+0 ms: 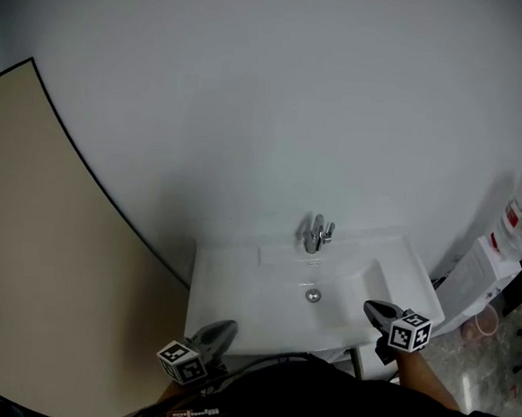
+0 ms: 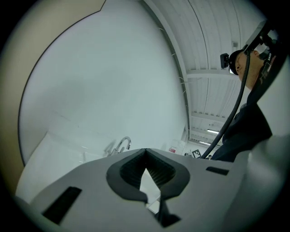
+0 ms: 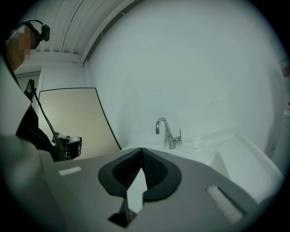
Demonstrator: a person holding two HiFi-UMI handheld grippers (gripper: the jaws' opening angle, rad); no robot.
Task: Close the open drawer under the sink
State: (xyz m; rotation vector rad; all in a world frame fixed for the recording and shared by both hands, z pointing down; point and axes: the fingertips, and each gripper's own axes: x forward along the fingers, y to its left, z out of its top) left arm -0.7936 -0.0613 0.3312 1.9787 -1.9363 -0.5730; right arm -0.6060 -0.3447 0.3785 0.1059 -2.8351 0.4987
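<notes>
Left gripper point(image 1: 223, 328) and right gripper point(image 1: 372, 307), jaws closed and empty, stood at the sink's point(image 1: 237, 287) front rim. The drawer lay unseen beneath the sink, below both; neither gripper judged nearer.

Wht wall point(image 1: 250, 112) w/ beige panel point(image 1: 41, 258) L

Head view steeply down over sink point(image 1: 236, 296); gripper views near, facing shared faucet point(image 3: 167, 132).

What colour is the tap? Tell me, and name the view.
Shiny silver tap; right gripper view shows it best.
</notes>
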